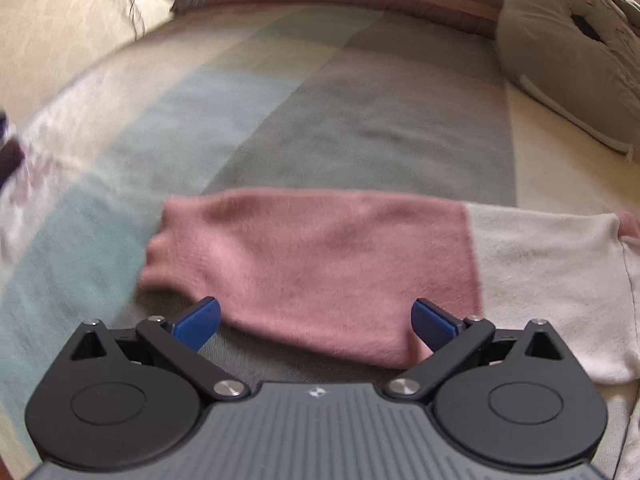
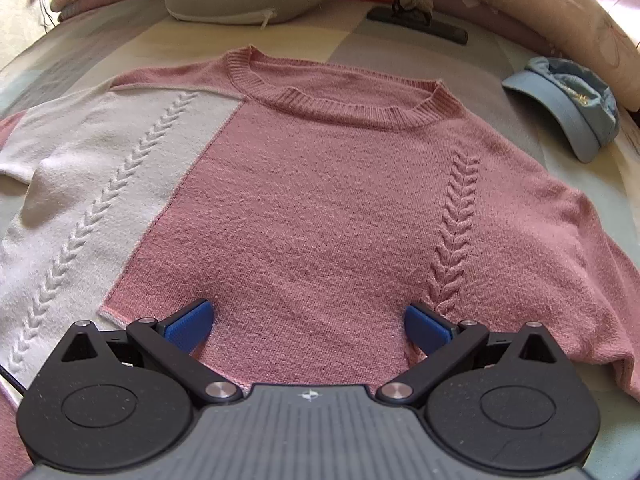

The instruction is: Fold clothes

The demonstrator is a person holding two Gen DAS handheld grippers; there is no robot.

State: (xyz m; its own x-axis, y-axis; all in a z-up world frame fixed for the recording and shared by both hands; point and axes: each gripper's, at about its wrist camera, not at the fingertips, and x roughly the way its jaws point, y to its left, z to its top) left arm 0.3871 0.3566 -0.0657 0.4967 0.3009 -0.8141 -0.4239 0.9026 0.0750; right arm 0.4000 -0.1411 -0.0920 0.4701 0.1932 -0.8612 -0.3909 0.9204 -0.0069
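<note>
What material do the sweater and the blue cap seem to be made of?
Sweater: soft knitted yarn, probably wool or acrylic; ribbed collar, raised braid stitches and a fuzzy matte surface show.
Blue cap: thin woven cloth, likely cotton; it looks matte, creased and limp.

Left gripper and right gripper, each with jaws spread wide, blue fingertips well apart, holding nothing, angled downward.

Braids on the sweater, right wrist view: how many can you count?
2. One white braid runs down the white panel at left; one pink braid runs down the pink front at right. Others may be hidden.
</note>
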